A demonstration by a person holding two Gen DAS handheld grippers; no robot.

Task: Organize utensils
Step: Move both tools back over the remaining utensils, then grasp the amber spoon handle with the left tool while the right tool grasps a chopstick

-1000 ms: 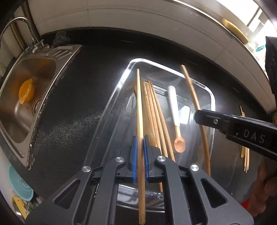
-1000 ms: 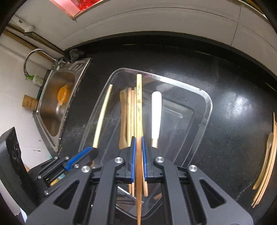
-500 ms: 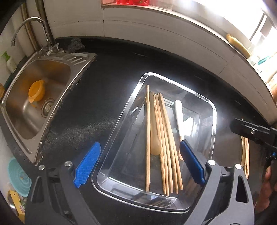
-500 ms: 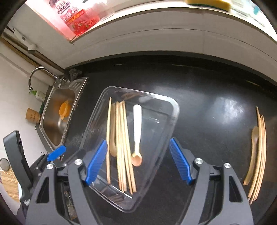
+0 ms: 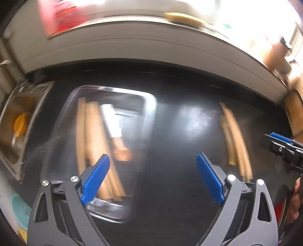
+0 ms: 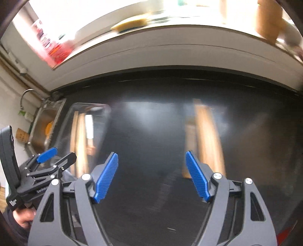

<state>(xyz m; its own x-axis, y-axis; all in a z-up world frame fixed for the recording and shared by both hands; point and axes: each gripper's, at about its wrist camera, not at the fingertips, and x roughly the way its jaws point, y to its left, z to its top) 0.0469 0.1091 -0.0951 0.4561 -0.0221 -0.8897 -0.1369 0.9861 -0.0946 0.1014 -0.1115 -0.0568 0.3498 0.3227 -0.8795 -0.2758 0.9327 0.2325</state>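
Motion blur softens both views. A clear tray (image 5: pixel 113 89) on the black counter holds several wooden chopsticks (image 5: pixel 90 142) and a white-handled spoon (image 5: pixel 113 123). My left gripper (image 5: pixel 152 160) stands open and empty over bare counter, just right of the tray. A loose pile of wooden utensils (image 5: pixel 234 136) lies farther right. My right gripper (image 6: pixel 151 157) is also open and empty, with that pile (image 6: pixel 206 136) just beyond its right finger. The tray (image 6: pixel 106 109) lies to its left. Each gripper shows in the other's view: the right gripper (image 5: pixel 280 149) and the left gripper (image 6: pixel 55 157).
A steel sink (image 5: pixel 7 151) with an orange item (image 5: pixel 19 124) is left of the tray. A white tiled ledge behind the counter carries a yellow sponge (image 5: pixel 181 18) and a red package (image 6: pixel 55 51). A person's hand (image 6: pixel 24 217) grips the left tool.
Both grippers opened and let go of the chopsticks they held over the tray. Both then swung right, away from the tray and toward the loose pile.
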